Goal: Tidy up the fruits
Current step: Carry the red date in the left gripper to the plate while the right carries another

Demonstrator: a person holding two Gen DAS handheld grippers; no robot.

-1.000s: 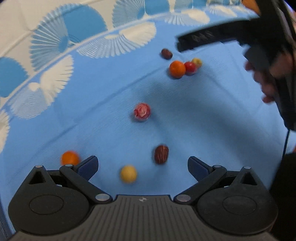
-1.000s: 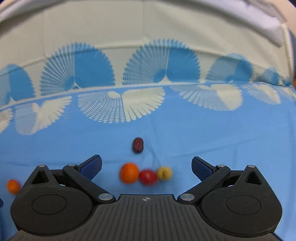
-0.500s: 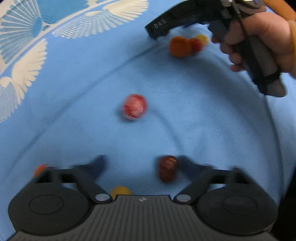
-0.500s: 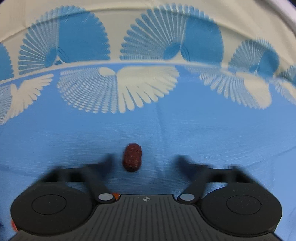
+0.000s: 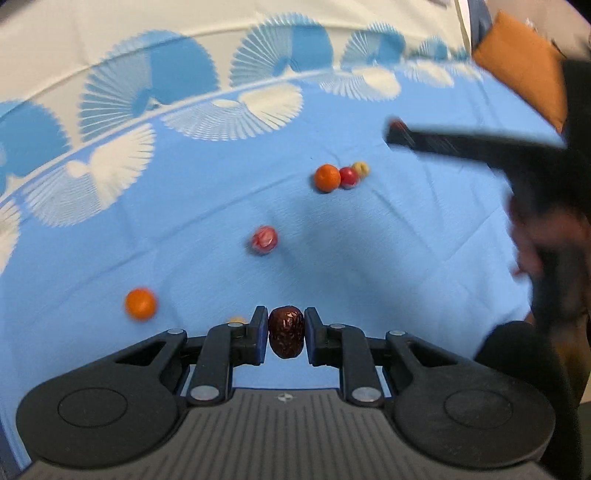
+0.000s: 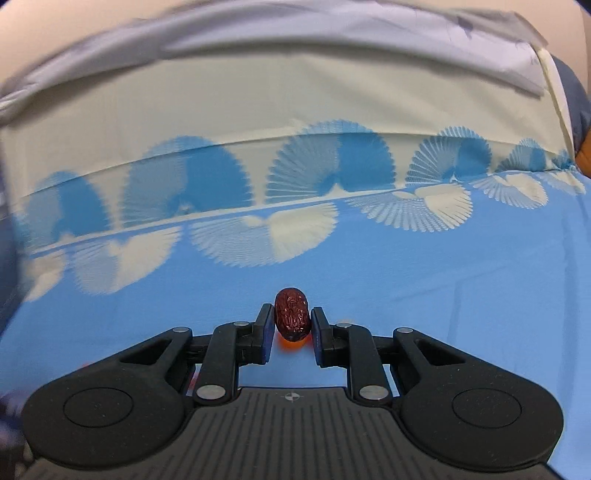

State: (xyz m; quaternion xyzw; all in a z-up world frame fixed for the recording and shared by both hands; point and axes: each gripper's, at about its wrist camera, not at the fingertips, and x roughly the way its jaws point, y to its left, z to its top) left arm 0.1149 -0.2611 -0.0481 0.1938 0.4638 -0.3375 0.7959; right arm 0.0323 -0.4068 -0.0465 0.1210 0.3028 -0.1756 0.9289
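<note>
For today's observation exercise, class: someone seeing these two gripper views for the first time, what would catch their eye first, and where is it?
Each gripper is shut on a wrinkled dark red date: the left gripper holds one date, the right gripper another, both low and central in their views. Beyond the left one, small fruits dot the blue tablecloth: a lone orange at left, a red-and-white fruit mid-cloth, and a touching orange, red and yellow trio farther back.

A blue cloth point(image 5: 369, 295) covers the whole work surface, lightly creased. Along its far side runs a border of fan or shell shapes in white and deeper blue, giving way to a cream band point(image 6: 295, 103). Beyond that lies a rumpled pale grey fabric point(image 6: 332, 33). An orange cushion-like thing point(image 5: 517, 66) sits at the far right corner, partly cut off
</note>
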